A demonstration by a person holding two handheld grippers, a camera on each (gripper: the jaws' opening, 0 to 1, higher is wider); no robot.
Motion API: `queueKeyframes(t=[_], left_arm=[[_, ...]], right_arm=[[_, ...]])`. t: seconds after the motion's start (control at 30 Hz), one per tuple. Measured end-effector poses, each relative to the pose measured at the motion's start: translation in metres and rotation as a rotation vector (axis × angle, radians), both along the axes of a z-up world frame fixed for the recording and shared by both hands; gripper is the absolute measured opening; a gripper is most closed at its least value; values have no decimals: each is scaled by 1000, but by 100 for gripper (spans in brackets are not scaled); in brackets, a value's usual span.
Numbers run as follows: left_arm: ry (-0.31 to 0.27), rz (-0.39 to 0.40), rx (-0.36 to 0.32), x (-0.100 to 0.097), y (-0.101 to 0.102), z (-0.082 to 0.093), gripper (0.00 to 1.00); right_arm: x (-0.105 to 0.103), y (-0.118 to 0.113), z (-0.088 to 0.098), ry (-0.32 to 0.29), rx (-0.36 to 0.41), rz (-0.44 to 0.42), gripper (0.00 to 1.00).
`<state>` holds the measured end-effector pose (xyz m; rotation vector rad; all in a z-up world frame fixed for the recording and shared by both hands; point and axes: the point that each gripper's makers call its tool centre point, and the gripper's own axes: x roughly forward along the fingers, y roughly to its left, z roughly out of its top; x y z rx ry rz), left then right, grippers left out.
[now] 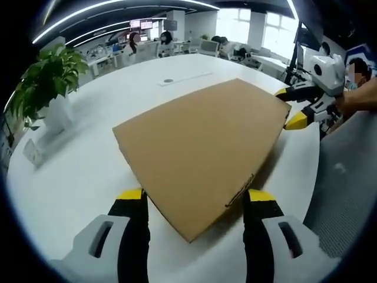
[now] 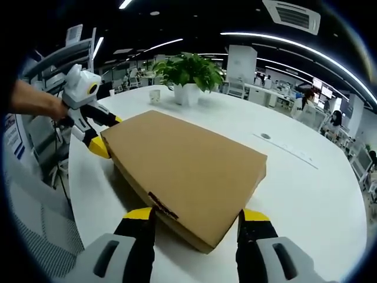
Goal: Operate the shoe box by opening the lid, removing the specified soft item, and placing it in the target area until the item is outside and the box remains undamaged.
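While I hold both grippers at opposite corners of the shoe box, its lid is down and flat, plain brown cardboard with no print on top. It lies on the white round bench, and from the right gripper view the box looks shallow and wide, with crisp edges and no dents that I can see. A small dark-and-red label sits on the side wall near the corner closest to my right gripper.

My left gripper has its fingers apart, the yellow tips standing either side of the near corner of the box; I cannot tell whether they touch the cardboard. My right gripper's fingers are likewise spread, one tip at each side of its own near corner. From the left gripper view I see the right gripper at the far right corner, its yellow tips straddling the box edge, with a hand behind it. From the right gripper view the left gripper shows at the far left corner, one yellow tip under the box edge and a dark finger above it.

A potted green plant stands on the bench beyond the box, well apart from it, with a small white cup just beside it.
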<state>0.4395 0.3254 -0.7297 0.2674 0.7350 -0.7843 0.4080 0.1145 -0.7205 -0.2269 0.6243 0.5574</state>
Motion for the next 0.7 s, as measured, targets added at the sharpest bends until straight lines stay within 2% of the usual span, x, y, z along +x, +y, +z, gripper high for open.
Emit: queueKeyframes(t=[0.3, 0.37, 0.4, 0.7], left_arm=[[0, 3, 5, -10, 6, 4, 63], [0, 6, 5, -12, 8, 5, 63], [1, 7, 6, -12, 9, 5, 63], [5, 10, 12, -17, 25, 6, 63]], right_arm=[[-2, 12, 0, -2, 5, -2, 53], [-2, 17, 1, 6, 55, -37, 55], [-2, 18, 1, -2, 33, -21, 55], [-6, 33, 1, -6, 35, -6, 55]])
